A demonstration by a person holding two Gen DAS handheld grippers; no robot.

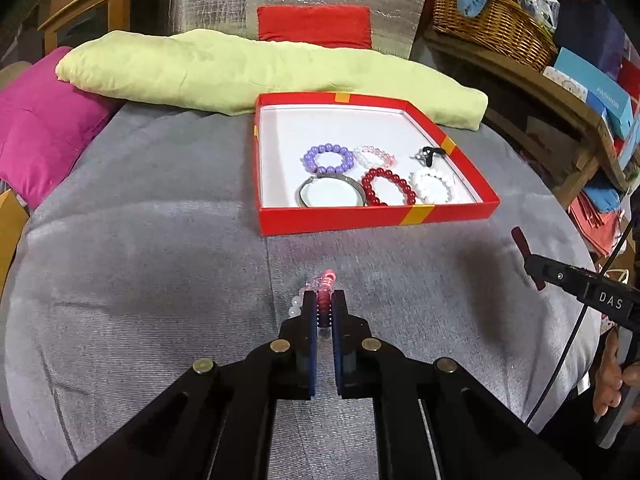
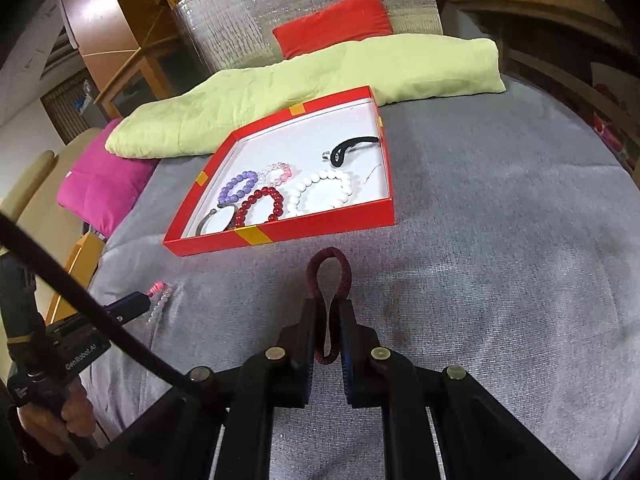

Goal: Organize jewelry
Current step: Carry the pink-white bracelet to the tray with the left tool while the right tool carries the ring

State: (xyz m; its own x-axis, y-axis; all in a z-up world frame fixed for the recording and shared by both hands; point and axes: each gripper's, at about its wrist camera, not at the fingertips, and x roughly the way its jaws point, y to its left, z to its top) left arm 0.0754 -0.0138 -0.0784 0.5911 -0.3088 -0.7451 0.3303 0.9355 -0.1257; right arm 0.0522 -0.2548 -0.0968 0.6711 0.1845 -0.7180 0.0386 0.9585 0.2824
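Observation:
My left gripper (image 1: pixel 323 295) is shut on a pink and clear bead bracelet (image 1: pixel 325 280), just above the grey cloth in front of the red box (image 1: pixel 376 215). From the right wrist view that bracelet (image 2: pixel 159 295) hangs at the left gripper's tip (image 2: pixel 149 300). My right gripper (image 2: pixel 327 305) is shut on a dark red hair tie (image 2: pixel 330 271), whose loop sticks out past the fingertips. Inside the box lie a purple bead bracelet (image 1: pixel 329 157), a pale pink one (image 1: pixel 375 153), a red one (image 1: pixel 387 186), a white one (image 1: pixel 433 184), a silver bangle (image 1: pixel 330 193) and a black band (image 1: pixel 432 153).
A lime green cushion (image 1: pixel 248 72) lies behind the box, with a magenta cushion (image 1: pixel 44 128) to the left and a red one (image 1: pixel 314 26) against the silver backing. A wicker basket (image 1: pixel 492 24) and boxes sit on wooden shelves at the right. A hand (image 1: pixel 612 384) holds the right gripper's handle.

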